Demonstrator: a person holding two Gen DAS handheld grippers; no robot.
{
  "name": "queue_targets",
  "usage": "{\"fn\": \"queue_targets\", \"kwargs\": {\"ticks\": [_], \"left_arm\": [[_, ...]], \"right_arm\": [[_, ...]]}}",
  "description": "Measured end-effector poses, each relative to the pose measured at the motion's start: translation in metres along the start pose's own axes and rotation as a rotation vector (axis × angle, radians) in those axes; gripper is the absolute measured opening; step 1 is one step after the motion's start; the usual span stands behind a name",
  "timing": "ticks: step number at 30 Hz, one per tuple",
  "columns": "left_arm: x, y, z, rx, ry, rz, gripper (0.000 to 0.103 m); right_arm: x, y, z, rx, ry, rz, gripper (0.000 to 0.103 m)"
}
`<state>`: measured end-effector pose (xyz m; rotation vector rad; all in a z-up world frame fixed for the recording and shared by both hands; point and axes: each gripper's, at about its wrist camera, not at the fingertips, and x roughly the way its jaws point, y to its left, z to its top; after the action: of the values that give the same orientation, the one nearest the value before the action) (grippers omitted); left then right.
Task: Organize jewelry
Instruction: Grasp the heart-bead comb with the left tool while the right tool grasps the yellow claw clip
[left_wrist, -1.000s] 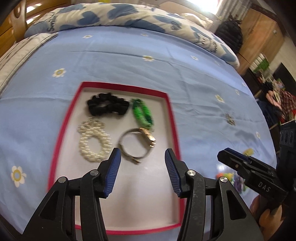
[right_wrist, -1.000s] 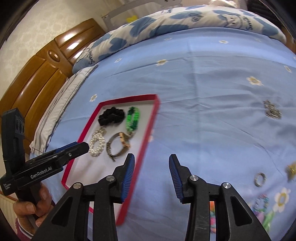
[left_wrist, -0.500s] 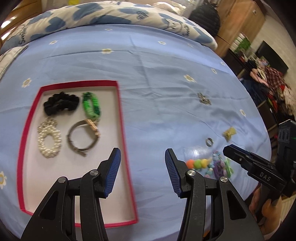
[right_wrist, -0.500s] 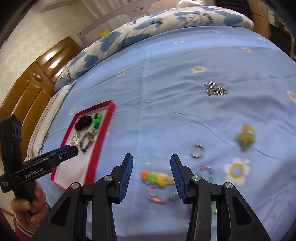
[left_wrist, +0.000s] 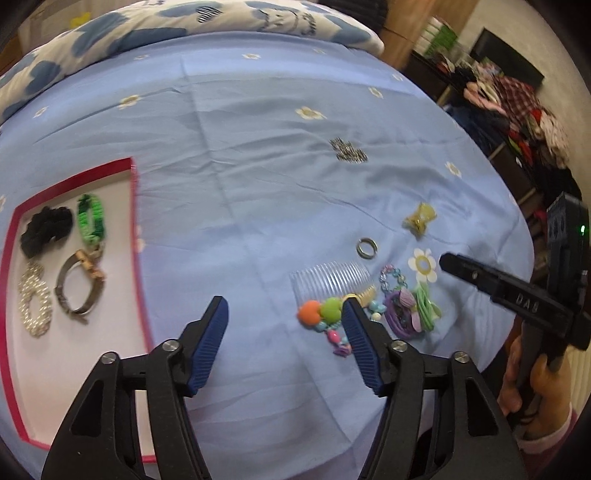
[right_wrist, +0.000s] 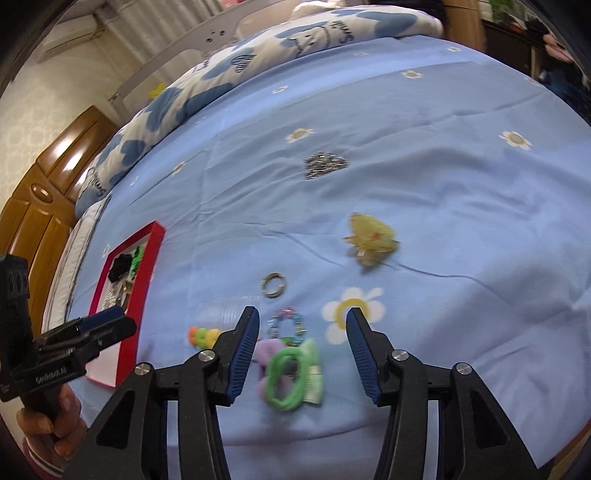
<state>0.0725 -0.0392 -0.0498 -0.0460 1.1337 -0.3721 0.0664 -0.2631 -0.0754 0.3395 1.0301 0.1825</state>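
Left wrist view: the left gripper (left_wrist: 282, 314) hangs over the blue bedsheet (left_wrist: 258, 155) with its fingers (left_wrist: 210, 332) spread fairly wide and nothing between them; they have just been opening. The red-rimmed tray (left_wrist: 142, 295) lies to the left, already holding a black scrunchie (left_wrist: 46, 229), a green bracelet (left_wrist: 92, 218), a pearl bracelet (left_wrist: 35, 299) and a metal watch (left_wrist: 79, 284). The loose pile sits just past the right finger — a clear comb (left_wrist: 328, 277), a bead string with orange and green balls (left_wrist: 319, 312), purple hair ties (left_wrist: 400, 310) — with a silver ring (left_wrist: 366, 247), a yellow clip (left_wrist: 419, 218) and a sparkly silver piece (left_wrist: 347, 149) farther up the bed. The right gripper (left_wrist: 447, 260) enters from the right edge.

Right wrist view: the right gripper (right_wrist: 301, 339) is empty, its fingers (right_wrist: 243, 343) moderately open and lately widening. A green hair tie (right_wrist: 288, 376) on a pale clip lies directly between them, close in; a beaded ring of pastel stones (right_wrist: 286, 321) sits just beyond, the silver ring (right_wrist: 272, 285) farther ahead, the yellow clip (right_wrist: 371, 238) off to the right. The tray (right_wrist: 146, 266) is well apart at left, beside the left gripper (right_wrist: 110, 319).

The step looks like picking the next piece. Best to single out one item — the green tie is centred already — lower straight onto it, pinch the band without bunching the sheet, and keep clear of the tangled neighbours.
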Motion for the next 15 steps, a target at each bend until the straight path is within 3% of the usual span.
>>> {"fn": "queue_targets", "kwargs": {"ticks": [5,15], "left_arm": [[0.018,-0.016,0.003,0.077,0.047,0.002,0.072],[0.053,-0.041,0.010,0.229,0.117,0.012,0.076]], "right_arm": [[0.002,-0.016,0.004,0.032,-0.008,-0.012,0.056],[0.015,-0.034,0.016,0.055,-0.003,-0.032,0.057]]}}
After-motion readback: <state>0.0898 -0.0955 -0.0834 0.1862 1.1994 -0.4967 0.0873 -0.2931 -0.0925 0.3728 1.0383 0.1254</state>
